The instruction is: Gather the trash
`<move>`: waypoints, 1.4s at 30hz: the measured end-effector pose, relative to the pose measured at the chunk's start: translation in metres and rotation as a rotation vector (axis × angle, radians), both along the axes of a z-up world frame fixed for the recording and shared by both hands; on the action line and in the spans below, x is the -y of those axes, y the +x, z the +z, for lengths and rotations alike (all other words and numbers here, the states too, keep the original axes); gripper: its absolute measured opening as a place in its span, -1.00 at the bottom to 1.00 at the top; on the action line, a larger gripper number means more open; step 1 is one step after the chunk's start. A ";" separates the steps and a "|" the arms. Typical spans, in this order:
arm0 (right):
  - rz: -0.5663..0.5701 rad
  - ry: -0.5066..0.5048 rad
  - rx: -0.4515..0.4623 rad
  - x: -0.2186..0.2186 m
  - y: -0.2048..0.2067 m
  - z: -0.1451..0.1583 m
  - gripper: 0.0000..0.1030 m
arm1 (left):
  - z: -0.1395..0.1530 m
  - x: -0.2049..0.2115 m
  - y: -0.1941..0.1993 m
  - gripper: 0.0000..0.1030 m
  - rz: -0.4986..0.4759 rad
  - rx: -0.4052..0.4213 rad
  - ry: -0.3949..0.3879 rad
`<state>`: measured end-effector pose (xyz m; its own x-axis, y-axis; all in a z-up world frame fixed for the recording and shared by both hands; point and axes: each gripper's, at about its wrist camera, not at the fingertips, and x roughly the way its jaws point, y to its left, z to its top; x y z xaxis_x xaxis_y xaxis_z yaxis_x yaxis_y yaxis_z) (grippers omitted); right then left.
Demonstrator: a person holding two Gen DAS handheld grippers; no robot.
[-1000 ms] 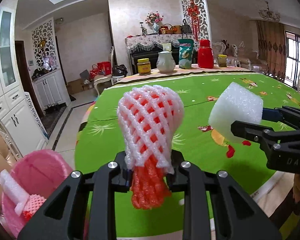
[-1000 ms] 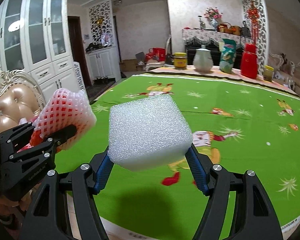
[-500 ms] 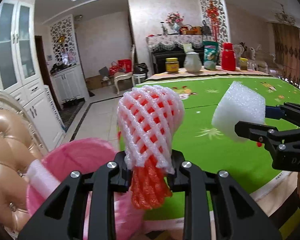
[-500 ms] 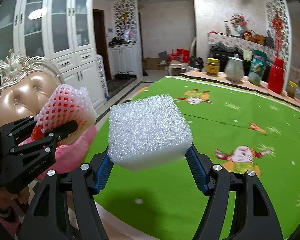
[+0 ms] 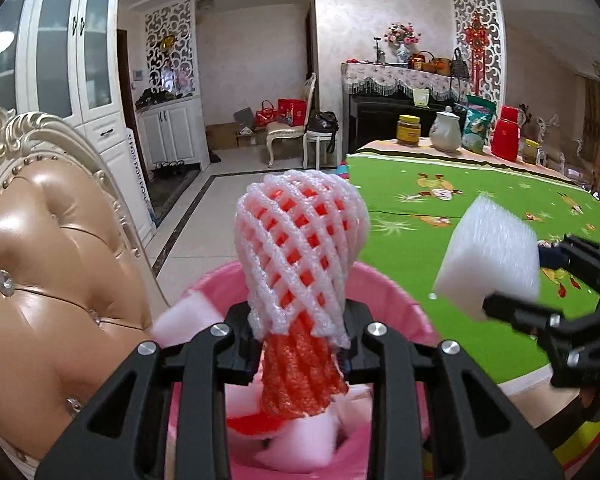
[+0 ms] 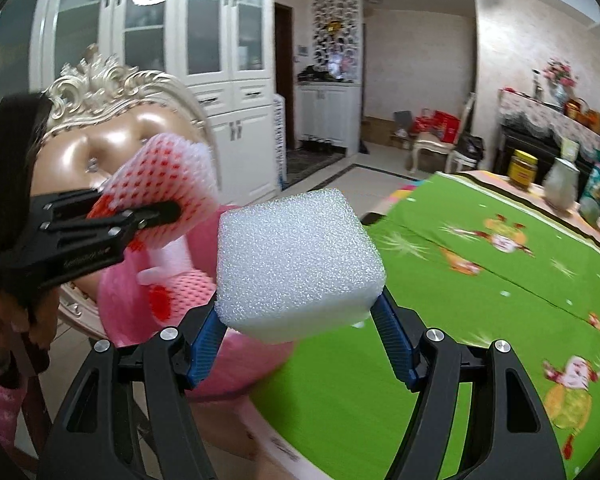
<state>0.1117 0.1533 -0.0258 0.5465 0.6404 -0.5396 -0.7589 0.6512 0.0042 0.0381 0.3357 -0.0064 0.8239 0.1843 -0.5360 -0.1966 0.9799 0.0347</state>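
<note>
A white-and-red foam fruit net [image 5: 300, 248] stands upright between the fingers of my left gripper [image 5: 300, 344], whose jaws are opening while the pads still touch the net. It hangs right over the pink bin [image 5: 392, 296], which holds other foam scraps. My right gripper [image 6: 296, 316] is shut on a white foam block [image 6: 296, 268], just right of the bin at the table's edge. The right wrist view shows the left gripper [image 6: 156, 212] with the net [image 6: 164, 188] above the bin [image 6: 120, 288]. The left wrist view shows the block [image 5: 488, 256] in the right gripper [image 5: 540, 280].
A tan leather chair [image 5: 52, 260] with a carved white frame stands close on the bin's left. The green-clothed table [image 5: 460, 208] lies to the right, with a jar [image 5: 408, 130], a white jug [image 5: 446, 132] and a red flask [image 5: 505, 138] at its far end. White cabinets line the left wall.
Both grippers swung left, from over the green table to the pink bin. The bin went from the lower left corner to directly under the left gripper. Both pieces stay gripped.
</note>
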 end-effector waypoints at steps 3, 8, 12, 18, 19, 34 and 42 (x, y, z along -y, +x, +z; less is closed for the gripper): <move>0.034 -0.020 0.004 -0.021 -0.004 -0.004 0.29 | 0.002 -0.015 0.002 -0.41 0.012 0.002 -0.035; 0.086 -0.043 -0.003 -0.044 -0.004 -0.010 0.30 | 0.008 -0.034 0.003 -0.37 0.021 0.008 -0.089; 0.100 -0.038 -0.016 -0.052 -0.001 -0.014 0.33 | 0.012 -0.038 0.010 -0.29 0.016 0.003 -0.104; 0.127 0.003 -0.056 -0.048 0.005 -0.019 0.55 | 0.016 -0.035 0.003 0.74 0.073 0.041 -0.063; 0.121 0.011 -0.063 -0.041 0.006 -0.018 0.55 | 0.019 -0.034 -0.004 0.80 0.088 0.061 -0.053; 0.007 0.191 -0.004 0.071 -0.034 0.048 0.65 | 0.060 0.007 -0.119 0.91 0.275 0.272 0.159; 0.056 0.155 0.106 0.091 -0.089 0.047 0.65 | 0.057 0.040 -0.162 0.91 0.341 0.251 0.182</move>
